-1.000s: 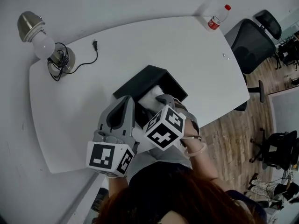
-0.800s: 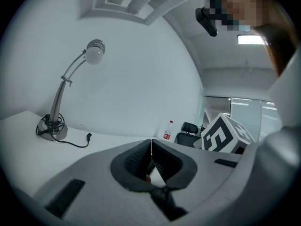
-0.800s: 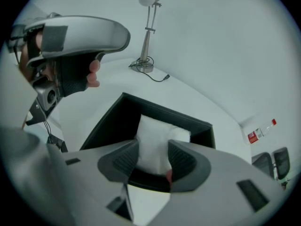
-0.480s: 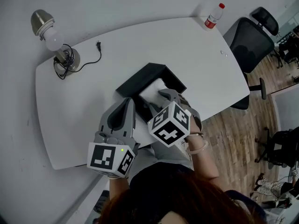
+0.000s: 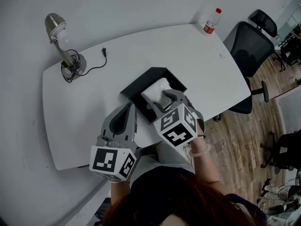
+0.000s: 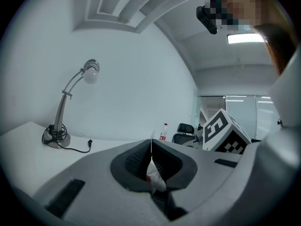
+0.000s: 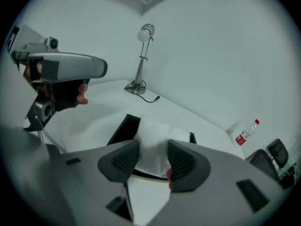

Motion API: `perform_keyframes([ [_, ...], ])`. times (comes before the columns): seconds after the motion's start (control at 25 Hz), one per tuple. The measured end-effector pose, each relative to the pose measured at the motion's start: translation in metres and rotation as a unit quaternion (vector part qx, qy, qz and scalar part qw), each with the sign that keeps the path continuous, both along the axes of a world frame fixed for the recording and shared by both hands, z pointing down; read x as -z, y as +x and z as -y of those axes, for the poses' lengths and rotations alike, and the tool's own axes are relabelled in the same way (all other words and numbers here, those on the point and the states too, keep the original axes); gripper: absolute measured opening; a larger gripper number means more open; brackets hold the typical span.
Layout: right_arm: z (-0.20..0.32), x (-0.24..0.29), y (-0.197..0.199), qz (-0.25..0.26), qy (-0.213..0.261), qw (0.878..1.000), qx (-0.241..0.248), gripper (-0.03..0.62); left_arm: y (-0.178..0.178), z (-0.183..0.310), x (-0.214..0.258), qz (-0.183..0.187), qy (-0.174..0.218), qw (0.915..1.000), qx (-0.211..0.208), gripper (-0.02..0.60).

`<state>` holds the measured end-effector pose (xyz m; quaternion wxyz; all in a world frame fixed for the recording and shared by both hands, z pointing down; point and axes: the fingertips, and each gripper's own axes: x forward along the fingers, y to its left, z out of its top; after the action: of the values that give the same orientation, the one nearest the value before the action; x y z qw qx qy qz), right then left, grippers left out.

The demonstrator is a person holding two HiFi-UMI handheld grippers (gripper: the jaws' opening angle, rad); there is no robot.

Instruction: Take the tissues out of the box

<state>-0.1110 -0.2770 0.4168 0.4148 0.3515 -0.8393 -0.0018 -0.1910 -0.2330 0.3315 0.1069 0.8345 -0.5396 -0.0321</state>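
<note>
Right tool [image 7: 153,145] has its two ribbed grey jaws clamped on a soft white tissue wad [image 7: 150,128], which is pinched narrow between the pads and widens beyond their tips toward the box. Its long axis runs up out of the one black tissue box [image 5: 136,86], slanting toward the near edge of the worktop [image 5: 94,112]. That box is flat, matte and hard-edged. It lies about the middle of the worktop, turned cornerwise so that one corner points at the far edge. Left tool [image 6: 151,147], held level over the near edge beside the box, has its jaws together on a thin white tissue scrap [image 6: 154,177]: a fine edge shows at the tips, a crumpled bit behind them. Each tool carries one cube of black-and-white square markers. The worktop is smooth, white and round-cornered. One metal gooseneck lamp [image 5: 63,51] on a round base stands at the far left corner, with a black cord [image 5: 96,65] and plug beside it. One clear plastic bottle [image 5: 211,21] with a red cap stands at the far right corner. One black office chair [image 5: 249,41] stands just beyond the right edge.
</note>
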Motion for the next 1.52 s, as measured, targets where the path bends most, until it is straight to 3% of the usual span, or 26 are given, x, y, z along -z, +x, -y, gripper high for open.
perform_keyframes([
  [0.8, -0.034, 0.065, 0.036, 0.103, 0.089, 0.991, 0.011, 0.202, 0.047, -0.048, 0.032, 0.035, 0.031, 0.9986, 0.024, 0.021],
  [1.52, -0.094, 0.095, 0.077, 0.163, 0.124, 0.978, 0.037, 0.201, 0.092, -0.114, 0.045, 0.056, 0.044, 0.9963, 0.048, 0.021],
])
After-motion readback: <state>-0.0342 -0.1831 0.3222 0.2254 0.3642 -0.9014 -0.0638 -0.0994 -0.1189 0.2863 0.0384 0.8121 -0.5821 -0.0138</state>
